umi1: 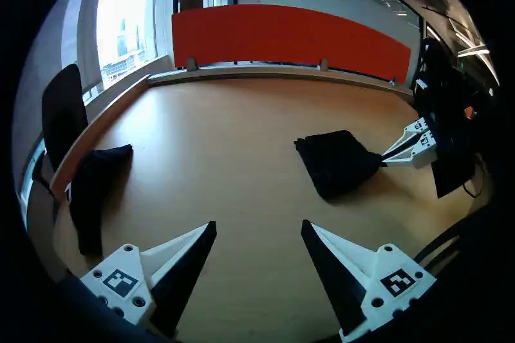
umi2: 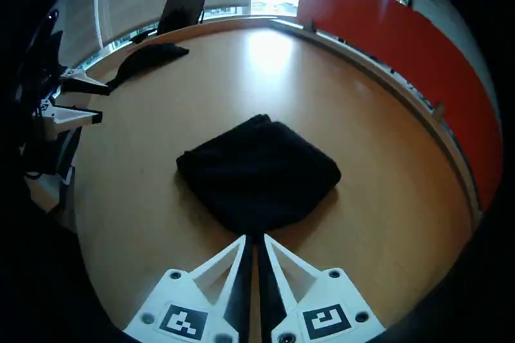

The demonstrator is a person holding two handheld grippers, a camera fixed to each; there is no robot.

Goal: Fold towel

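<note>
Two tools, one towel: where do I stand?

Your right gripper [umi2: 256, 243] has its fingers drawn narrow, pinching the near corner of the black towel [umi2: 257, 172]. The towel lies on the wooden table [umi1: 212, 130] as a compact, rounded bundle, roughly mid-table and well apart from the second dark cloth [umi1: 96, 182] draped over the far edge.

And my left?

Your left gripper [umi1: 257, 230] is spread wide with nothing in it, hanging above bare tabletop, short of the towel.

So which step is this?

I judge you are late in the fold. The cloth already looks doubled over itself, and you are either tidying the bundle or setting up one more fold by that pinched corner. I cannot tell how many layers are in the pinch.

What does the next move ask of me?

Bring your left gripper across to a free edge, so the bundle is steadied or lifted from two points. Keep your right grip low and pull gently. The fabric is soft and thick, and a one-sided tug would likely drag the whole stack open rather than fold it.
</note>
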